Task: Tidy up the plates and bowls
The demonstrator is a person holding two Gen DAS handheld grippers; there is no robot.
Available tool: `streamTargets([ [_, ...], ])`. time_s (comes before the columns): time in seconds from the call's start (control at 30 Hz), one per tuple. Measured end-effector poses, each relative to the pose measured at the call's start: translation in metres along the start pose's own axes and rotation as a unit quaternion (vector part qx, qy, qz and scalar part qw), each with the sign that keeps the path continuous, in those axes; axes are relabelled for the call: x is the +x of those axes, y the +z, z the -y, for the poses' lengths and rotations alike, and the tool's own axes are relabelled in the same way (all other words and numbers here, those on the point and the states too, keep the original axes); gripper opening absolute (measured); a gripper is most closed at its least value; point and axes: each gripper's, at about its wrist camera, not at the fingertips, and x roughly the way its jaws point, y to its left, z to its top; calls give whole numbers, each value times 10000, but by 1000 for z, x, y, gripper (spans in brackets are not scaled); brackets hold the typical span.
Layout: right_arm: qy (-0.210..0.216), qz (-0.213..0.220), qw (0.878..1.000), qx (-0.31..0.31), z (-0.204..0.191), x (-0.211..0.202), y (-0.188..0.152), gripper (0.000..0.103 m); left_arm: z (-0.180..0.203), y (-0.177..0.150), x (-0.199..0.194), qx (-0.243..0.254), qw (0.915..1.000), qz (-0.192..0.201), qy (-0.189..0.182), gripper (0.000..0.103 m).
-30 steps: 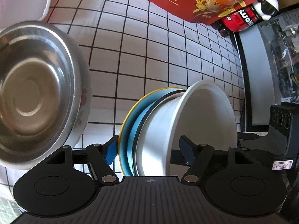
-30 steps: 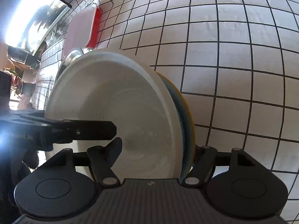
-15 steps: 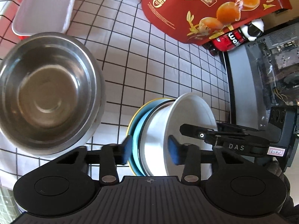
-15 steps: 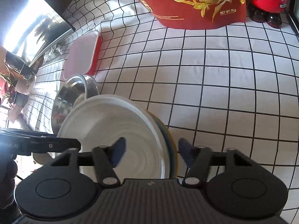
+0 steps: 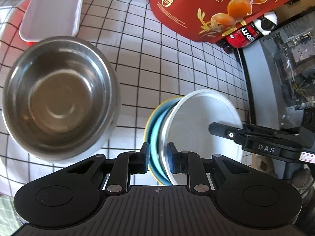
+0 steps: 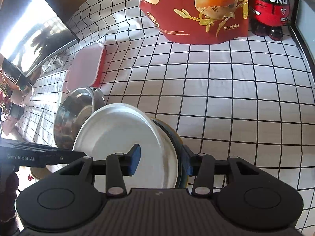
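A stack of a white plate [image 5: 198, 123], a blue plate [image 5: 156, 129] and a yellow-rimmed plate under it is held on edge above the checked tablecloth. My left gripper [image 5: 157, 158] is shut on the stack's near rim. My right gripper [image 6: 160, 159] grips the same stack [image 6: 126, 137] from the opposite side, one finger inside the white plate, one behind the dark and yellow plates [image 6: 173, 137]. A steel bowl [image 5: 57, 94] stands on the table left of the stack, nested on another bowl; it also shows in the right wrist view [image 6: 76, 116].
A pink-lidded red container [image 5: 51, 11] lies beyond the bowl. A red snack bag [image 6: 196, 9] and red cola bottles [image 6: 270, 7] stand at the table's far side. A grey appliance [image 5: 275, 74] borders the right edge.
Both grippers have closed on the plate stack and pulled back and up with it. The stack looks smaller and farther from the cloth, and more of the table shows.
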Motion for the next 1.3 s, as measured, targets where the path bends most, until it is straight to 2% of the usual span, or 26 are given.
streamTargets([
  [0.37,87,-85,9999,38,8,1,-6,45,0,-1,-4,30,9999,61,99,24],
  [0.6,-66,119,9998,-111,8,-6,-5,48,5,0,-9,85,9995,218,199,24],
  [0.7,-7,28,10000,-33,11,0,-6,52,5,1,-3,56,9994,207,266,26],
  [0.93,-53,-294,9995,26,19,23,-17,52,2,4,19,-17,9995,79,294,29],
  [1.03,-89,-353,9993,81,25,27,-18,53,3,4,27,-9,9996,28,297,36],
  [1.2,178,-514,9982,267,30,34,-18,53,5,8,40,37,9994,-146,309,36],
  [1.3,376,-609,9966,400,28,40,-16,54,9,9,45,69,9994,-242,223,48],
])
